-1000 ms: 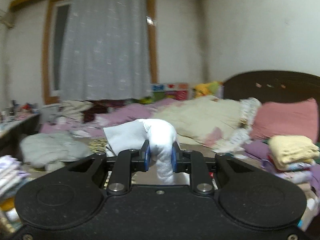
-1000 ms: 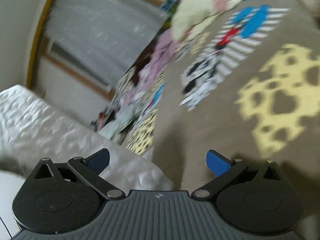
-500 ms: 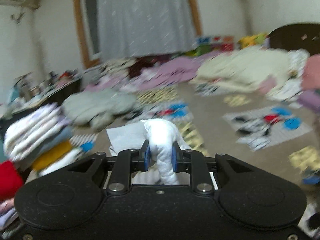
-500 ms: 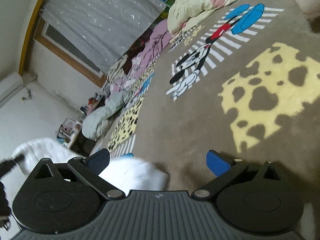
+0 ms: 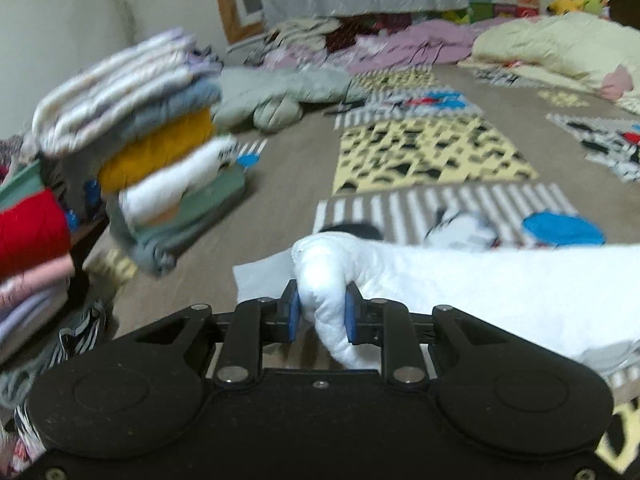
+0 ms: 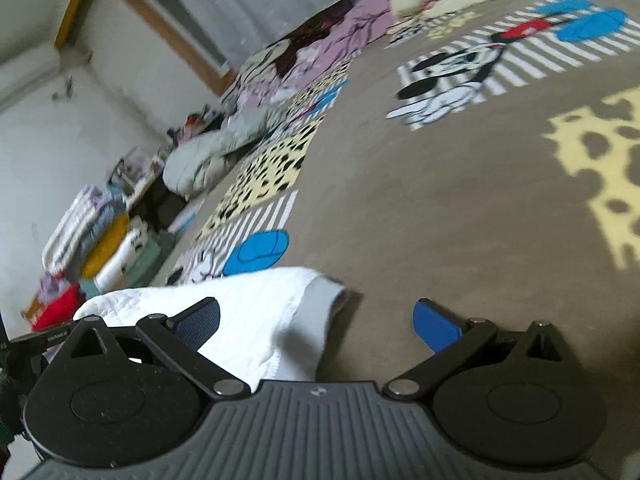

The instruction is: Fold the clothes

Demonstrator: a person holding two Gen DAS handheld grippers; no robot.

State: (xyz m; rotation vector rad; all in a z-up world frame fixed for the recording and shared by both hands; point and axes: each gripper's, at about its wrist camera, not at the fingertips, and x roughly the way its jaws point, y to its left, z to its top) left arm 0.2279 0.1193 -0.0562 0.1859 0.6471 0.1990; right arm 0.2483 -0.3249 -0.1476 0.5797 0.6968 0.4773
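Between our two grippers, we are holding the white quilted cotton garment (image 5: 460, 280) stretched rightward from the clamped left gripper (image 5: 319, 312) toward the wide-apart, empty right gripper (image 6: 316, 324).

Dim, flat indoor light with a cool cast fills both views, and no strong glare shows. Motion blur smears the stack of folded clothes (image 5: 132, 152) and the patterned bedcover (image 6: 460, 184). Fisheye distortion bends the edges and darkens the corners.
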